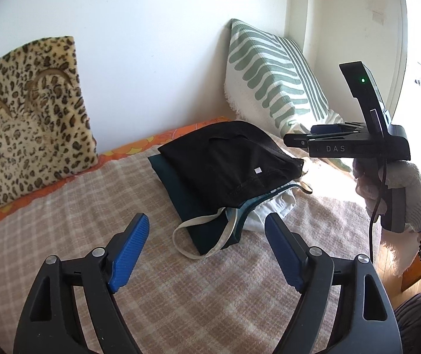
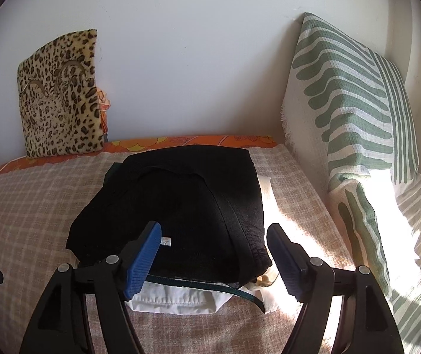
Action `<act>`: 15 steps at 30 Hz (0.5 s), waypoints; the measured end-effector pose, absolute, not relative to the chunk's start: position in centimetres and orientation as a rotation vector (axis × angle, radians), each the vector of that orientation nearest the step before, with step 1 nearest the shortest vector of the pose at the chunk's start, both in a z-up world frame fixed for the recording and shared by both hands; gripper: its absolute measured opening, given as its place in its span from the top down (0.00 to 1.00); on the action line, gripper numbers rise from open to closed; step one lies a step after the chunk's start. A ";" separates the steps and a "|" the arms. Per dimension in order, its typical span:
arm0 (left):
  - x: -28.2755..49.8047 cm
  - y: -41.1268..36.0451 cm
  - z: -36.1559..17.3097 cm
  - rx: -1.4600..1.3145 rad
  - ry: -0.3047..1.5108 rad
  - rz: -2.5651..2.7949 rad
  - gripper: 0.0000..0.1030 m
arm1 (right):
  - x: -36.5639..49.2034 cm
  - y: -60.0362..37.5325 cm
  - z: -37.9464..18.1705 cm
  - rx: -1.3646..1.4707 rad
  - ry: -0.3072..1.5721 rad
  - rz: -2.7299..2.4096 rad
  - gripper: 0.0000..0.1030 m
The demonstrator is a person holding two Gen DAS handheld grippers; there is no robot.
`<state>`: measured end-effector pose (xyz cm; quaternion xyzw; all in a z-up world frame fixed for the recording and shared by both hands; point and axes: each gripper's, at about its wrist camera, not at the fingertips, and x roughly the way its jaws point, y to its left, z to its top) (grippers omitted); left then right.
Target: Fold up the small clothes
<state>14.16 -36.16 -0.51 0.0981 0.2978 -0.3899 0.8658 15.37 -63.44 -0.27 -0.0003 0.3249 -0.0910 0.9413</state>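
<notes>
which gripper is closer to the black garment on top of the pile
Right. The right gripper hangs open directly over the black garment's near edge; the left gripper is open too, back from the pile over the checked blanket.

The black garment hides most of the white and green clothes beneath.

The left gripper points forward and downward, jaws spread wide with nothing between the blue pads. At about three o'clock in its view, a gloved hand grips the right gripper — its jaws likewise wide apart, pressing on nothing.
</notes>
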 end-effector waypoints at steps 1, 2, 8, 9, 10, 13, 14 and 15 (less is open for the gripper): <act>14.0 -35.9 -0.3 0.199 0.620 -0.813 0.21 | 15.0 -63.1 -0.1 -0.001 0.653 -0.192 0.20; 13.8 -35.6 -0.1 0.192 0.617 -0.811 0.20 | 14.6 -62.7 0.1 0.000 0.645 -0.200 0.18; 12.6 -33.9 0.7 0.178 0.600 -0.789 0.19 | 12.5 -60.8 1.1 0.016 0.605 -0.216 0.10; 12.5 -33.6 0.8 0.174 0.597 -0.788 0.19 | 12.2 -60.4 1.3 0.011 0.597 -0.226 0.08; 12.3 -33.3 0.9 0.171 0.594 -0.788 0.19 | 11.9 -60.1 1.4 0.007 0.587 -0.238 0.07; 11.7 -32.3 1.3 0.162 0.582 -0.790 0.19 | 10.8 -59.2 1.8 0.012 0.562 -0.261 0.04; 11.4 -31.9 1.4 0.162 0.575 -0.789 0.19 | 10.5 -58.9 1.9 0.016 0.558 -0.266 0.03; 11.1 -31.6 1.6 0.163 0.569 -0.786 0.19 | 10.2 -58.6 1.9 0.019 0.555 -0.268 0.03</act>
